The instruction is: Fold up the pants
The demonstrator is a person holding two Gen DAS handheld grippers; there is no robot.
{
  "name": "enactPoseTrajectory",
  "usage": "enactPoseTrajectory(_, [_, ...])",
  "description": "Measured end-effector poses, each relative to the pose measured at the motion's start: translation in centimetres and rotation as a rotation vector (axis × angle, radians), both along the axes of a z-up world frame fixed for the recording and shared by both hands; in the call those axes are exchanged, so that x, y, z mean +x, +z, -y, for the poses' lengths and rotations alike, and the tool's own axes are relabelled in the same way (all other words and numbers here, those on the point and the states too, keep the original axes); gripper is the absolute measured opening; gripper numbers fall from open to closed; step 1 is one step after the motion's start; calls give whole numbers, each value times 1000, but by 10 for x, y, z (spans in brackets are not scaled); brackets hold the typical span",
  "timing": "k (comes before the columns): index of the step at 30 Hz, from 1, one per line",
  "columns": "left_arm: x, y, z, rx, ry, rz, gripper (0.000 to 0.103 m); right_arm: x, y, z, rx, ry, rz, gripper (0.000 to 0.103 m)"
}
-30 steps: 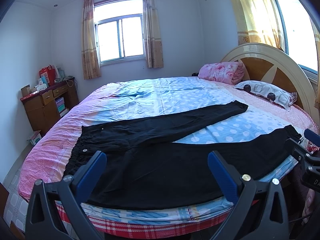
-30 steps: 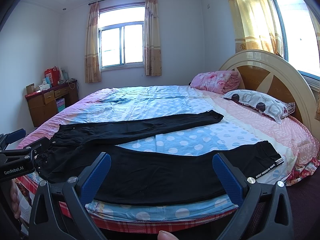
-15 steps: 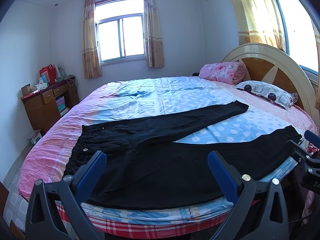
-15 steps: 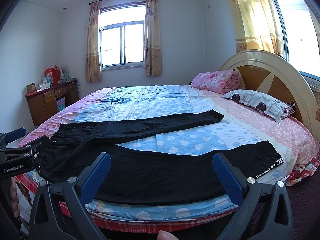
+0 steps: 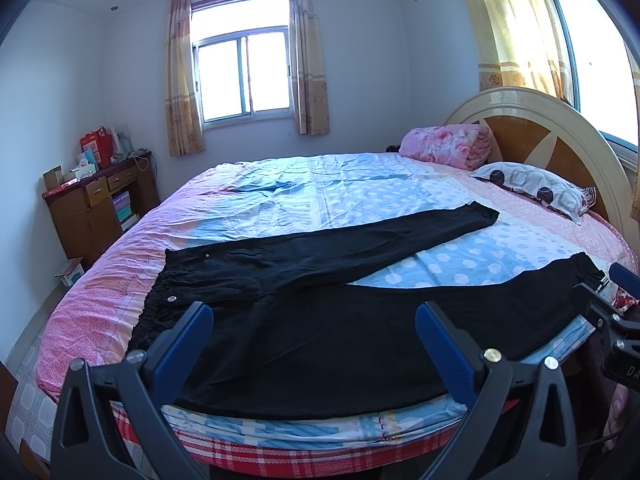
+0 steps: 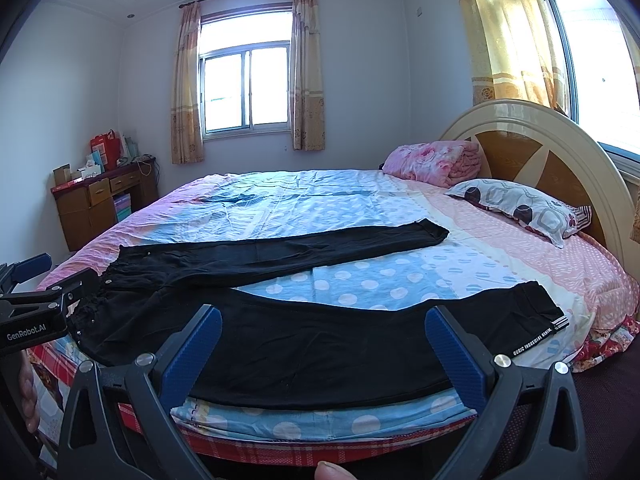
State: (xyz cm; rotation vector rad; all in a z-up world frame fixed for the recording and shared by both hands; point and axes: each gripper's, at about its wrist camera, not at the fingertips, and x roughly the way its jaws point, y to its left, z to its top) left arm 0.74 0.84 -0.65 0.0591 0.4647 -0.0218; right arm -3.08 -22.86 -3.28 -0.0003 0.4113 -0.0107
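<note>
Black pants [image 5: 320,332] lie spread flat on the round bed [image 5: 304,188], waistband at the left, two legs splayed toward the right. The right wrist view shows the same pants [image 6: 304,344], with white lettering on the near leg's cuff. My left gripper [image 5: 314,316] is held open above the near edge of the bed, over the near leg, with nothing between its blue pads. My right gripper [image 6: 322,320] is open too, hovering over the near leg. Each gripper appears at the edge of the other's view, apart from the cloth.
A folded pink blanket [image 5: 444,146] and a patterned pillow [image 5: 532,190] lie by the wooden headboard [image 5: 560,140] at the right. A cluttered wooden desk [image 5: 96,204] stands against the left wall. Bedsheet beyond the pants is bare. A fingertip [image 6: 332,471] shows at the bottom.
</note>
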Motion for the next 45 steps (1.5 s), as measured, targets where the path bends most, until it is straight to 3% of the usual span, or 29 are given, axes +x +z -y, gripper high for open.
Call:
enactPoseTrajectory(13, [3, -5, -4, -6, -3, -8, 103, 1, -4, -4, -9, 8, -14, 102])
enactPoseTrajectory(19, [32, -40, -17, 10, 16, -80, 103, 6, -6, -5, -41, 56, 2, 102])
enactPoseTrajectory(23, [58, -60, -51, 8, 76, -123, 103, 18, -22, 1, 13, 121, -36, 102])
enactPoseTrajectory(28, [104, -73, -123, -22, 195, -172, 103, 41, -52, -1, -25, 140, -118, 102])
enactPoseTrajectory(34, [198, -84, -200, 22, 281, -242, 103, 73, -81, 1, 1, 128, -230, 102])
enactPoseTrajectory(37, [251, -91, -231, 31, 290, -281, 103, 91, -90, 3, 26, 117, -273, 102])
enactPoseTrajectory(40, [304, -104, -260, -23, 278, -354, 101, 107, -92, 6, 18, 103, -301, 102])
enactPoseTrajectory(45, [361, -129, -276, -35, 282, -448, 88, 141, -89, 24, -4, 42, -330, 102])
